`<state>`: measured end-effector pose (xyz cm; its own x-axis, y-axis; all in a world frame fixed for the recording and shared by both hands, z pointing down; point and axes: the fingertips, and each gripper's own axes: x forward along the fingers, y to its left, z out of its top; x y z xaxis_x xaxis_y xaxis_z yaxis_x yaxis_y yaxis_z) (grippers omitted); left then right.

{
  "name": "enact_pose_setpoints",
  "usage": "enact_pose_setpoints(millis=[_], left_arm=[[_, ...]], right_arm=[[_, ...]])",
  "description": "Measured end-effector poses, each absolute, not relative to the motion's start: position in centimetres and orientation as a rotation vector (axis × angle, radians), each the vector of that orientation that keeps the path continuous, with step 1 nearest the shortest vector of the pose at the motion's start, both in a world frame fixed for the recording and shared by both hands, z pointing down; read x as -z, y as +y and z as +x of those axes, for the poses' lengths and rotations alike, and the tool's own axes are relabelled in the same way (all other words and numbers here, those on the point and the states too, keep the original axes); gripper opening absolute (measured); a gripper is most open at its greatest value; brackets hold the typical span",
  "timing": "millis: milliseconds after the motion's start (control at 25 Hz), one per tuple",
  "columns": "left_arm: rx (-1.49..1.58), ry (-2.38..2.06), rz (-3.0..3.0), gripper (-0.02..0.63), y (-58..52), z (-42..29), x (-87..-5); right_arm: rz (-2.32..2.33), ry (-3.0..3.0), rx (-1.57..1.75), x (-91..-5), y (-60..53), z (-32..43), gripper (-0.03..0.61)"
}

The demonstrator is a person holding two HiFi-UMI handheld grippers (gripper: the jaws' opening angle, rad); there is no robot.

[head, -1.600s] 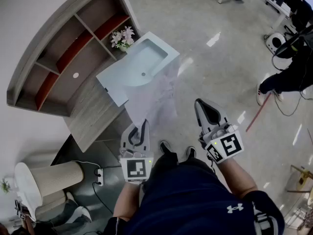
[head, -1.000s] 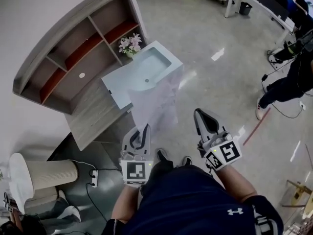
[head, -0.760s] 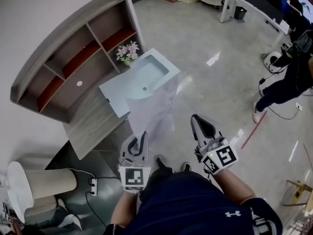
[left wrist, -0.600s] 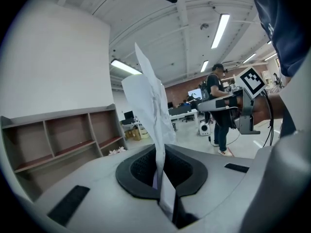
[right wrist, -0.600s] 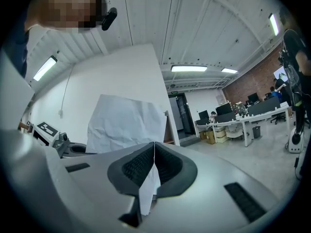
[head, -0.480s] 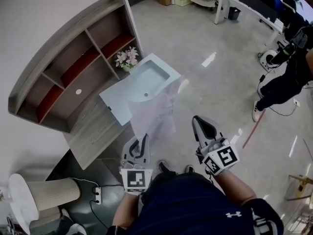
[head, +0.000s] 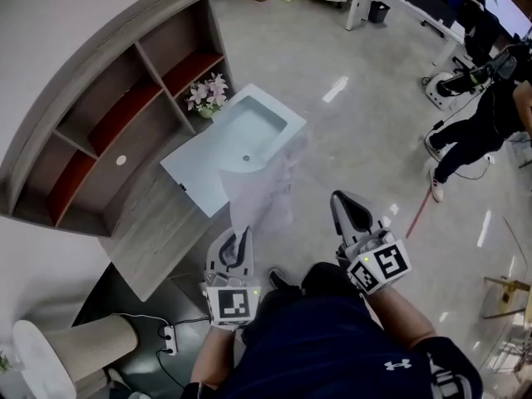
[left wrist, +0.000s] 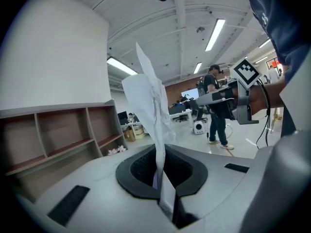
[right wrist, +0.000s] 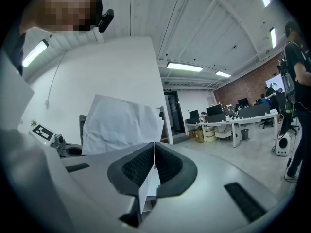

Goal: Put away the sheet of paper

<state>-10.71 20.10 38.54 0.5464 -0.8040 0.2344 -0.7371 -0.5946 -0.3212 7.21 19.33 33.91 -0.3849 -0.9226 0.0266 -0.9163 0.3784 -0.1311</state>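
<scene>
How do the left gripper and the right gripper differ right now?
The left gripper is shut on the sheet of paper, which stands up out of its jaws; the right gripper is shut on nothing, its jaws together. In the head view the left gripper points toward the pale sink counter, the right gripper toward the glossy floor. Both are closed and held out in front of the person.

Washbasin (head: 241,135), shelf unit (head: 108,115) block ahead-left; floor (head: 357,131) open beyond right gripper (head: 340,199)

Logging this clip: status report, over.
Left hand-held gripper shut on sheet of paper. Right hand-held gripper shut, empty. Sink counter directly ahead.
</scene>
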Motion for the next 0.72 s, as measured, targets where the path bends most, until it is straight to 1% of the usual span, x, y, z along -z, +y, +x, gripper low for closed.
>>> enact_pose_setpoints(millis=[360, 720], left_arm=[[0.586, 1.323, -2.609, 0.028, 17.0, -11.8, -40.0], [0.604, 1.398, -2.564, 0.028, 12.1, -10.7, -39.2]], right_arm=[[-1.692, 2.582, 0.26, -36.0, 15.6, 6.0, 0.014], [-1.581, 2.622, 0.303, -36.1, 9.5, 6.6, 0.014]])
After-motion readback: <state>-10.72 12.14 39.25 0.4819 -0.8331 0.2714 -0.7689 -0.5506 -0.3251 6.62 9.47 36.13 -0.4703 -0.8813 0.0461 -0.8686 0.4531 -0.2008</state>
